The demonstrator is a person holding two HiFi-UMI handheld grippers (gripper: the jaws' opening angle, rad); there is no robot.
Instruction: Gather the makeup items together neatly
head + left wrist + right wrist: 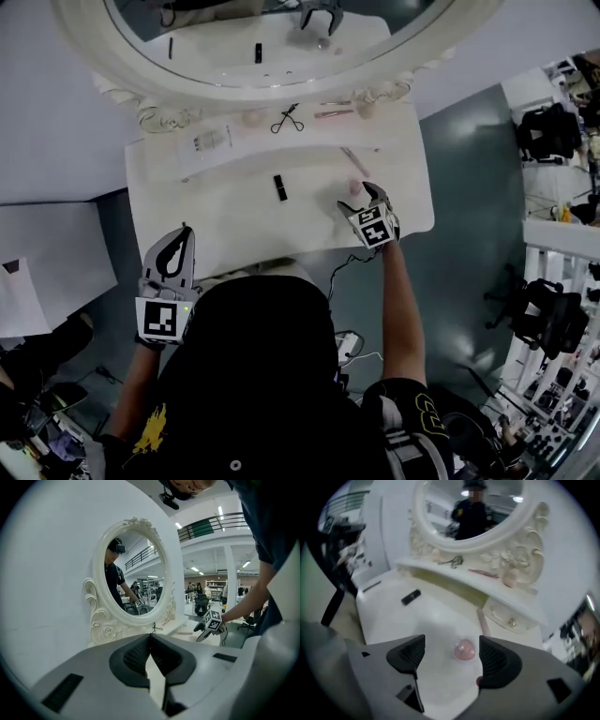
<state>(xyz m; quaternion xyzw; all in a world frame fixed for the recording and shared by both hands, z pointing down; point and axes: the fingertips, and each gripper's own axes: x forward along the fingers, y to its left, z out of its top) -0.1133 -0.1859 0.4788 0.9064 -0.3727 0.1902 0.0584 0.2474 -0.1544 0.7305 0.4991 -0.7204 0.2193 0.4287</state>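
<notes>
Right hand-held gripper [451,654]: jaws apart, straddling a small pink rounded makeup piece [464,651] that sits on the white counter [436,620]; pads clear of it. Left hand-held gripper [150,641]: clenched, empty, near the counter's near left corner. The pink piece looks light, smooth and possibly soft (sponge or pot? can't tell), so it will likely roll. Take it across its widest middle, low down, with a gentle squeeze.
</notes>
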